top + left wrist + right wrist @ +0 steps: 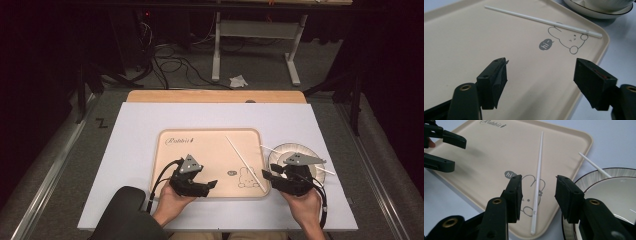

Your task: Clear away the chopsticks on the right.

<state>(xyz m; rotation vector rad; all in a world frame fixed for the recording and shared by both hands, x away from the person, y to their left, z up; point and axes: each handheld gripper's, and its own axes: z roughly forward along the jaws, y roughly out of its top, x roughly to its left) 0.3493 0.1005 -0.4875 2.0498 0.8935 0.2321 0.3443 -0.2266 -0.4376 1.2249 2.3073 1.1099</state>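
- The left gripper [212,184] hangs over the near part of a beige tray [167,150], jaws spread wide with nothing between them.
- On the tray, ahead and to the right of the left gripper, lies one white chopstick [245,163], slanting across a printed rabbit drawing [244,178] at the tray's right edge.
- The right gripper [266,175] hovers just right of the tray's near right corner, released and empty; the chopstick's near end lies just below the gap between its jaws.
- Touching distance to its right stands a white bowl [609,195] on a striped plate [300,149].
- A second white chopstick [594,165] rests across the plate's rim, beyond the right gripper.
- Nothing blocks either chopstick.
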